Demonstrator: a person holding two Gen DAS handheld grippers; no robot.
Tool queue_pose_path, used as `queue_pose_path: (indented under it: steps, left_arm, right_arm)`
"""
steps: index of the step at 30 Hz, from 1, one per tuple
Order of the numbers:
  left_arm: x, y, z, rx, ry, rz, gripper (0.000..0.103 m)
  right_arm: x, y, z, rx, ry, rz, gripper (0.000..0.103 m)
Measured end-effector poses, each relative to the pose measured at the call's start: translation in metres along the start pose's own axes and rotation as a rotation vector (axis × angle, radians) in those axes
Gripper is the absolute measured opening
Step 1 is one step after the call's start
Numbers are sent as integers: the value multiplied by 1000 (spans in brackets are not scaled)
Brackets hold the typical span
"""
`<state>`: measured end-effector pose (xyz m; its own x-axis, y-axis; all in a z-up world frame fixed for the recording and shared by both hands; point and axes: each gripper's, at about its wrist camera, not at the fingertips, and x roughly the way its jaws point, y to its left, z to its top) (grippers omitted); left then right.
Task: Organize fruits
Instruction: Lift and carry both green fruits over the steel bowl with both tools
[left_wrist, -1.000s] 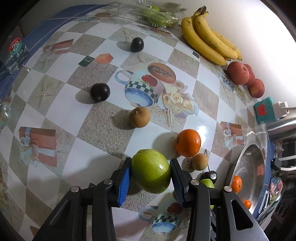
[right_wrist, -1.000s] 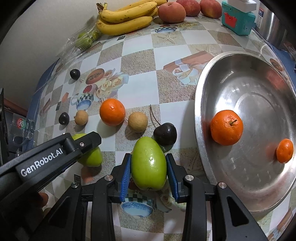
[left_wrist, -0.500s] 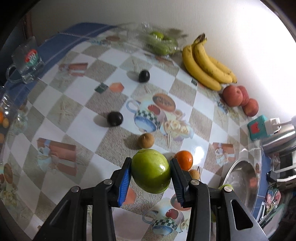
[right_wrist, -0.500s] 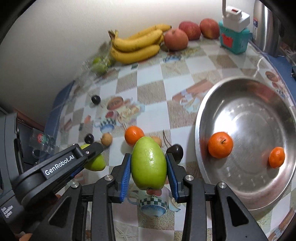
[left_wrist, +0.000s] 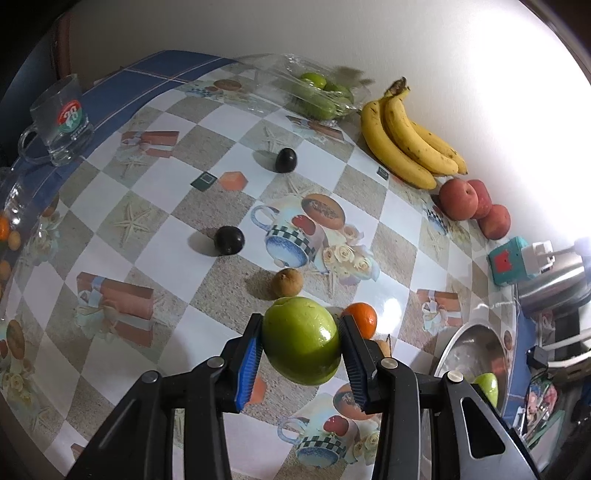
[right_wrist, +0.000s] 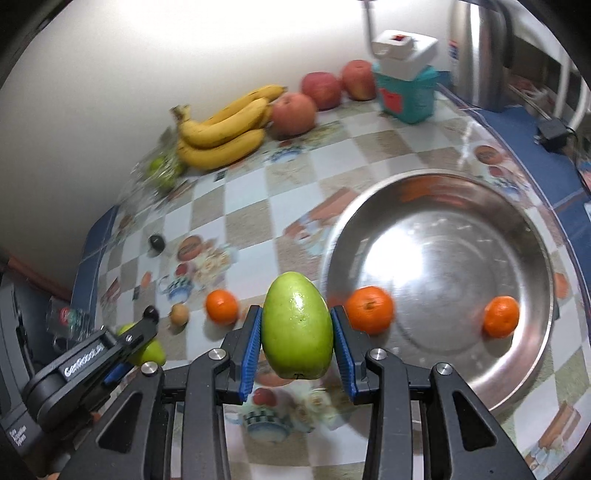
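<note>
My left gripper (left_wrist: 301, 343) is shut on a round green fruit (left_wrist: 301, 341), held clear above the checkered tablecloth. My right gripper (right_wrist: 297, 332) is shut on an oval green fruit (right_wrist: 297, 328), lifted just left of the steel dish (right_wrist: 461, 258). Two oranges (right_wrist: 369, 310) (right_wrist: 500, 316) lie in the dish. Loose on the table are another orange (left_wrist: 360, 319), a small brown fruit (left_wrist: 287, 282) and two dark plums (left_wrist: 229, 240) (left_wrist: 286, 160). In the right wrist view the left gripper (right_wrist: 144, 347) shows at lower left with its fruit.
Bananas (left_wrist: 406, 140) and red apples (left_wrist: 458, 199) lie along the back wall beside a clear bag of green fruit (left_wrist: 317, 94). A glass mug (left_wrist: 61, 118) stands far left. A teal box (right_wrist: 406, 92) and a steel kettle (right_wrist: 476, 51) stand behind the dish.
Both grippers have risen from the table with their green fruits still gripped. The right one has also shifted sideways and tilted up, so more of the back wall shows.
</note>
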<state>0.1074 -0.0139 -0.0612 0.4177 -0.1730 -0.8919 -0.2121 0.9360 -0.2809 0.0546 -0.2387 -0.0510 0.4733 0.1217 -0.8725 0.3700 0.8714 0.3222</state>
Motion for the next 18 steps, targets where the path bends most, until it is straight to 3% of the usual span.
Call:
queue_pose_path:
  steps: [6, 18]
  left_arm:
    - [3, -21, -12, 67, 15, -21, 44]
    - [6, -98, -56, 320, 70, -132, 44]
  right_arm:
    - [-7, -34, 4, 94, -29, -58, 38]
    - [-39, -101, 13, 265, -132, -107, 38]
